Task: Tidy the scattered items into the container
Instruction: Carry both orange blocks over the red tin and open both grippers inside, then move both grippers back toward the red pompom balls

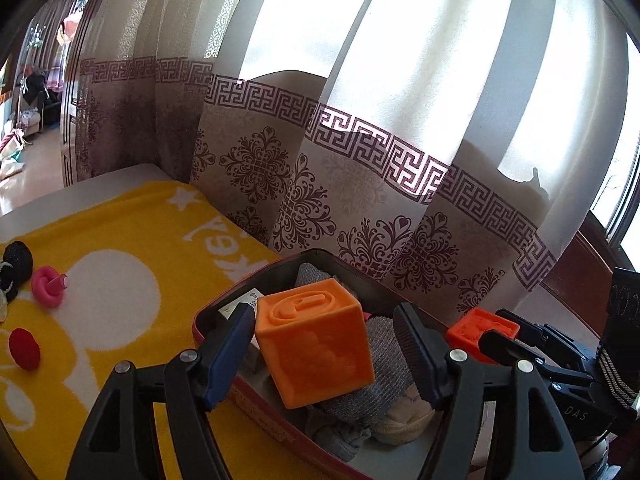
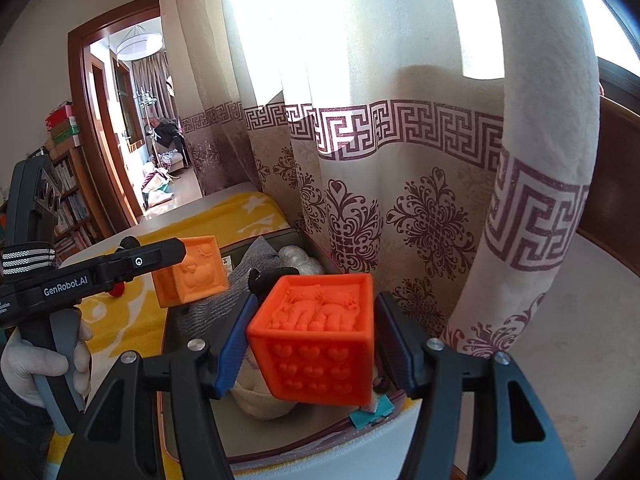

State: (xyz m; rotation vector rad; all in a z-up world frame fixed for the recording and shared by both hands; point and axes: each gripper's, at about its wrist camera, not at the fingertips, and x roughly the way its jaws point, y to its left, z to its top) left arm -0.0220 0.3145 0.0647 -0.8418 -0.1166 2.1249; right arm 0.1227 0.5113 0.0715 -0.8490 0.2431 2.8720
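Observation:
My left gripper (image 1: 324, 344) has a light orange embossed cube (image 1: 316, 344) between its fingers, which stand apart; the right pad shows a gap from it. The cube hangs over the red-rimmed container (image 1: 208, 308), above grey cloth (image 1: 384, 376) inside. My right gripper (image 2: 316, 340) holds a darker orange cube (image 2: 320, 336) with hearts on its front, over the container's (image 2: 172, 344) other end. The right gripper also shows in the left wrist view (image 1: 500, 340) with its cube (image 1: 480, 328). The left gripper's cube shows in the right wrist view (image 2: 192, 272).
A yellow blanket (image 1: 120, 272) covers the table. On it lie a pink ring piece (image 1: 50, 284), a red ball (image 1: 24, 348) and a black knitted item (image 1: 14, 256). A patterned curtain (image 1: 360, 200) hangs right behind the container. A doorway (image 2: 132, 120) is at the left.

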